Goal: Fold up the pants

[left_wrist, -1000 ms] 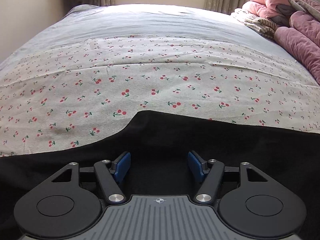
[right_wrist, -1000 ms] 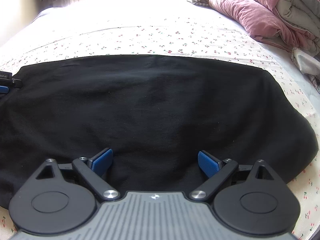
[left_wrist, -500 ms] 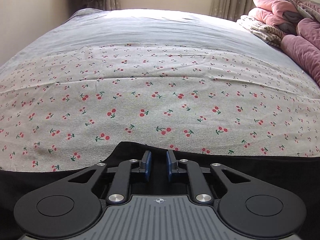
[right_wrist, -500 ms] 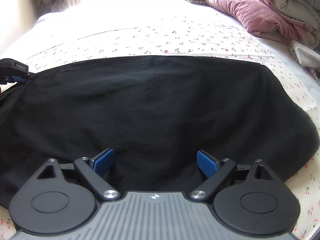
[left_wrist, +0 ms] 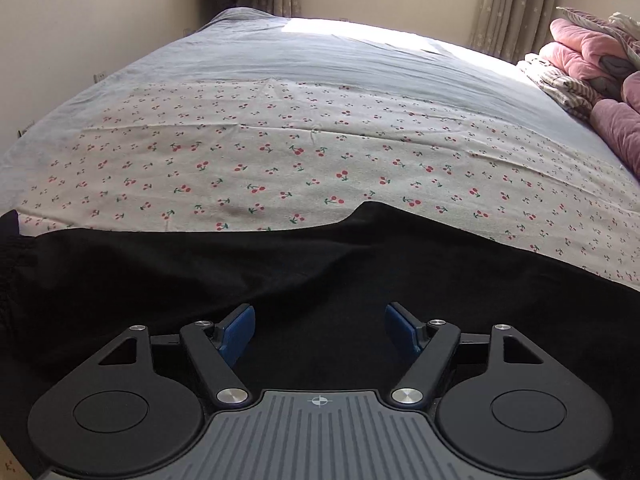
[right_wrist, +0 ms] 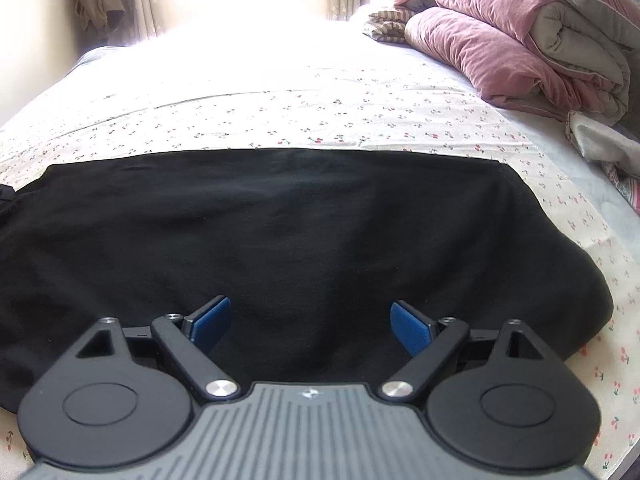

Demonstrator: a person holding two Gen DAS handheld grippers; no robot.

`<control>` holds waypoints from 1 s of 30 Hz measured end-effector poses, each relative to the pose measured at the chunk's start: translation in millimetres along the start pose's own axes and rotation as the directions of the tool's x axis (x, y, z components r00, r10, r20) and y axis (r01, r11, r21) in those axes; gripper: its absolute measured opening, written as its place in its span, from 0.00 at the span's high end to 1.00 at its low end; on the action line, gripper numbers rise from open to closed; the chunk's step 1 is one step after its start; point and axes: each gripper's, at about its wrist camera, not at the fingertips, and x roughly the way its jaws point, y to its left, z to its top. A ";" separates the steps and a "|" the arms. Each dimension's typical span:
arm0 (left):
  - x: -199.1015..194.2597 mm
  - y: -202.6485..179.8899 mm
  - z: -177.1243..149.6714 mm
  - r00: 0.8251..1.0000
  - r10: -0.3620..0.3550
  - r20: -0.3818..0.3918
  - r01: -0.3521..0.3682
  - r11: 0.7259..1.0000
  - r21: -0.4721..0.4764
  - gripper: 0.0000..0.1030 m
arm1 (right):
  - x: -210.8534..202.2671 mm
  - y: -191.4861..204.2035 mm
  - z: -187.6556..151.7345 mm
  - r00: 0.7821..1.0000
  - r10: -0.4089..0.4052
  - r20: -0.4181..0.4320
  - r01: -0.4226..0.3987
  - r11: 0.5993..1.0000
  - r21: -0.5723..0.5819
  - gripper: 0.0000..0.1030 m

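The black pants (right_wrist: pixel 280 232) lie flat on the cherry-print sheet (right_wrist: pixel 320 120) of the bed. In the right wrist view they fill the middle, with a straight far edge. My right gripper (right_wrist: pixel 311 322) is open and empty just above the near part of the pants. In the left wrist view the pants (left_wrist: pixel 320 272) cross the lower half, with a raised bump in the far edge. My left gripper (left_wrist: pixel 320 330) is open and empty over the black cloth. A gathered dark cuff or waistband (left_wrist: pixel 10 264) shows at the far left.
Folded pink and grey quilts (right_wrist: pixel 532 36) are piled at the back right of the bed, also in the left wrist view (left_wrist: pixel 600 76). A plain grey sheet (left_wrist: pixel 320 60) covers the far part. Curtains and a window are behind. A white cloth (right_wrist: pixel 600 140) lies at the right.
My left gripper was shut on the pants' edge half a second ago; it has opened and drawn back, leaving the cloth on the bed. The right gripper stays open, tilted up slightly.
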 end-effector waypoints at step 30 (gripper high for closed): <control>-12.6 -9.7 -77.8 0.999 -0.005 -0.043 0.006 0.999 0.034 0.00 | 23.1 13.3 -17.6 0.999 0.033 -0.014 -0.034 0.997 -0.074 0.12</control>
